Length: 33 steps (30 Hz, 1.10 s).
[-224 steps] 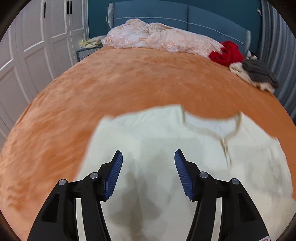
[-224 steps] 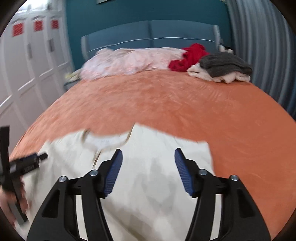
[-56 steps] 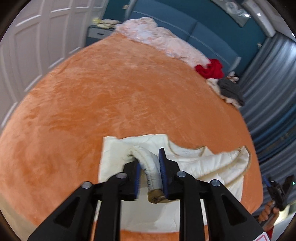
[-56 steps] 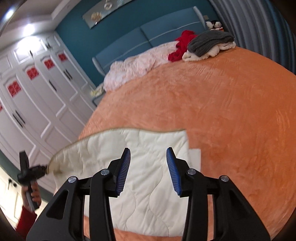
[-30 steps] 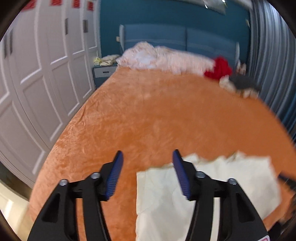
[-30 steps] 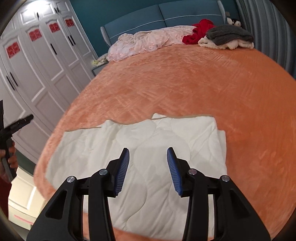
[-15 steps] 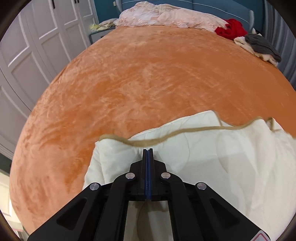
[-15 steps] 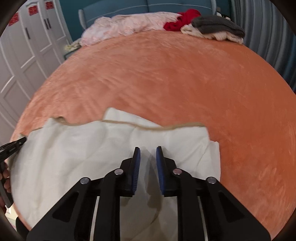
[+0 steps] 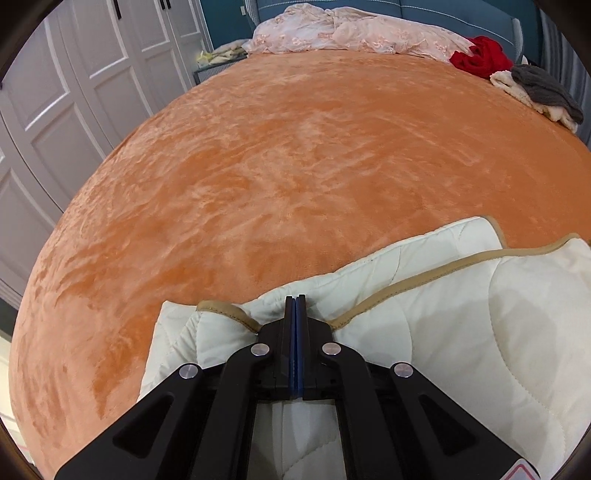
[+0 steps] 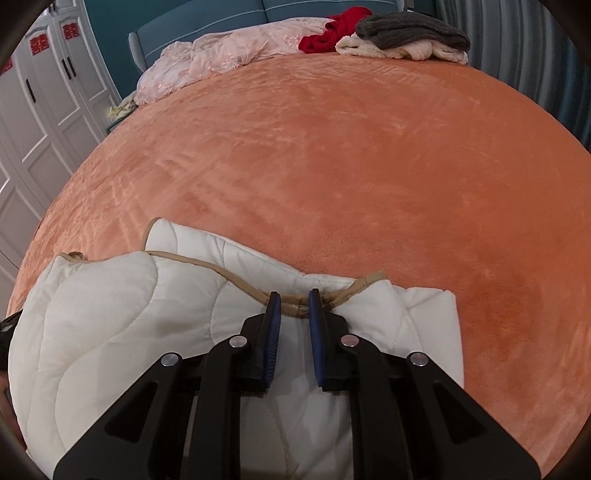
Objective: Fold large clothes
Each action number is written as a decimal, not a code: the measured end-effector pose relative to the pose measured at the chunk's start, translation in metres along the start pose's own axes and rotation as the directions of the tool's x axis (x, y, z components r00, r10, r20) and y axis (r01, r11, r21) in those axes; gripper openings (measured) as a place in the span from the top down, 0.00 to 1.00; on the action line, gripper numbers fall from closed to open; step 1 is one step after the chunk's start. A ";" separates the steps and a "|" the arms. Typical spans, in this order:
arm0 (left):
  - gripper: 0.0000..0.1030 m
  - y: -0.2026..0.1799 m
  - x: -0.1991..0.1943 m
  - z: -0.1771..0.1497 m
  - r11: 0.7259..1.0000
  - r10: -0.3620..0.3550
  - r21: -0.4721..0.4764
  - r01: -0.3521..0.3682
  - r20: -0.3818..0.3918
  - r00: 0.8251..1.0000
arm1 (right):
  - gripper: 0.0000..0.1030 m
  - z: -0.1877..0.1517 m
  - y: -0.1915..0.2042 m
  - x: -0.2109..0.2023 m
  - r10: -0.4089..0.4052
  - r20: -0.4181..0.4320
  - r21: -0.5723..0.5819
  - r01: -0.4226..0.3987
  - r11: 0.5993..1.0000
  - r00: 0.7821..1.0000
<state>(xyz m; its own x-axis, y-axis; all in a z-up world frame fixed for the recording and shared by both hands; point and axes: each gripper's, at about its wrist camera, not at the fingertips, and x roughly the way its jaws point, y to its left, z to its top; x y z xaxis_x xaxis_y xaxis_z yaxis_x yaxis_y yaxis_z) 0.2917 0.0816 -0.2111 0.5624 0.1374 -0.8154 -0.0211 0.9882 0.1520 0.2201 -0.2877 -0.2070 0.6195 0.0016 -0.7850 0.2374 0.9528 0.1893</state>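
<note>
A cream quilted garment (image 9: pixel 461 314) with tan trim lies at the near edge of the orange bed; it also shows in the right wrist view (image 10: pixel 122 317). My left gripper (image 9: pixel 296 301) is shut on its tan-trimmed edge near the left corner, and the fabric bunches around the jaws. My right gripper (image 10: pixel 292 298) is nearly shut, with the tan trim pinched between the blue pads near the right corner. A lower layer of the garment sticks out beyond the held edge in both views.
The orange plush bedspread (image 9: pixel 314 155) stretches away ahead. At the blue headboard lie a pink lace cloth (image 9: pixel 351 31), a red garment (image 9: pixel 480 55) and a grey and cream pile (image 9: pixel 539 92). White wardrobe doors (image 9: pixel 74 92) stand to the left.
Both grippers have carried the garment's trimmed edge forward over the lower layer. The right jaws stay narrowly apart on the trim; the left stays shut on it.
</note>
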 end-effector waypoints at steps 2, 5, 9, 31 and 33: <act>1.00 -0.001 0.001 -0.001 1.000 0.010 -0.001 -0.010 0.013 1.000 | 0.87 -0.001 0.000 0.001 -0.002 0.011 0.001 0.002 1.000 1.000; 1.00 -0.001 0.003 -0.001 1.000 0.010 -0.010 -0.010 0.025 1.000 | 0.87 -0.002 -0.001 0.003 -0.003 0.023 0.006 0.002 1.000 1.000; 1.00 -0.001 0.003 -0.001 1.000 0.013 -0.006 -0.013 0.021 1.000 | 0.87 0.001 -0.001 0.003 -0.006 0.017 0.006 0.006 1.000 1.000; 0.92 -0.107 -0.079 -0.015 0.983 -0.168 0.070 0.169 -0.013 0.986 | 0.85 -0.018 0.129 -0.049 0.116 -0.033 -0.160 -0.119 0.980 0.993; 0.98 -0.108 -0.067 -0.017 0.985 -0.166 0.052 0.167 -0.015 0.986 | 0.89 -0.024 0.126 -0.036 0.111 -0.049 -0.143 -0.117 0.983 0.993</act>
<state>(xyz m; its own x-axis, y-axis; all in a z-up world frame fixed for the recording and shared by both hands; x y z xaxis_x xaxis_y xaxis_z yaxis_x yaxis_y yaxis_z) 0.2421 -0.0330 -0.1826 0.5456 -0.0278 -0.8376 0.1164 0.9923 0.0429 0.2100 -0.1605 -0.1688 0.6046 0.1225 -0.7871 0.0537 0.9796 0.1937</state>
